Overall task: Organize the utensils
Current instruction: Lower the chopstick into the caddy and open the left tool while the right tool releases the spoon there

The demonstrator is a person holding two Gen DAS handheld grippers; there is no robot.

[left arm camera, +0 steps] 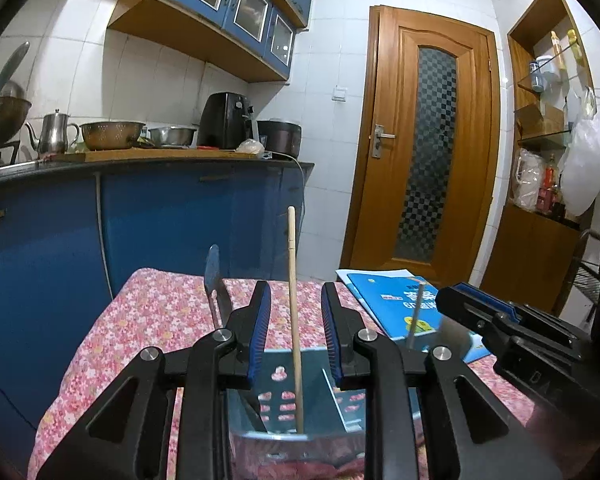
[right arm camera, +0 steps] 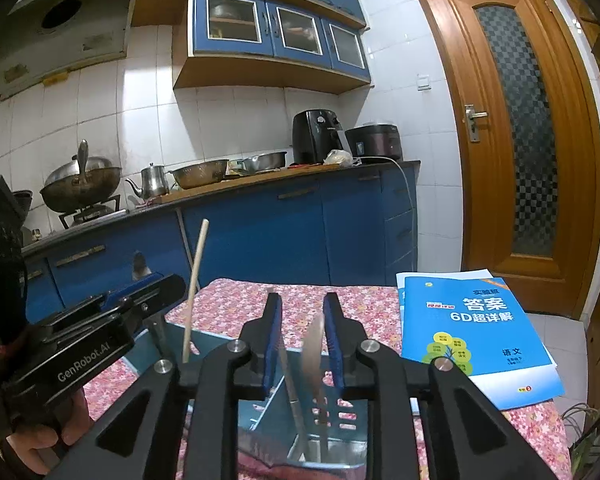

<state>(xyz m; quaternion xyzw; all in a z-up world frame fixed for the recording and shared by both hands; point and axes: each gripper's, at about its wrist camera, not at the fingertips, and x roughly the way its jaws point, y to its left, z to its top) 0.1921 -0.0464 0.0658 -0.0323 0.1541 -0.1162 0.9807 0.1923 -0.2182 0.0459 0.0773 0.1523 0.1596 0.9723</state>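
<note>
A shiny metal utensil holder (left arm camera: pixel 300 412) with slotted walls stands on the floral tablecloth (left arm camera: pixel 156 312), just under both grippers. In the left wrist view a wooden chopstick (left arm camera: pixel 294 312) stands upright in it, between the fingers of my open left gripper (left arm camera: pixel 296 328) without touching them. A metal handle (left arm camera: pixel 214 280) sticks up to its left. In the right wrist view my right gripper (right arm camera: pixel 302 340) is open above the holder (right arm camera: pixel 312 428); a metal spoon (right arm camera: pixel 314 356) and a thin metal utensil (right arm camera: pixel 290 384) stand between its fingers. The chopstick (right arm camera: pixel 194 292) leans at the left.
A blue workbook (right arm camera: pixel 476 332) lies on the table's right side. Behind the table runs a blue kitchen counter (right arm camera: pixel 260 216) with a wok, kettle, bowls and an air fryer. A wooden door (left arm camera: pixel 428 152) is at the back right, shelves to its right.
</note>
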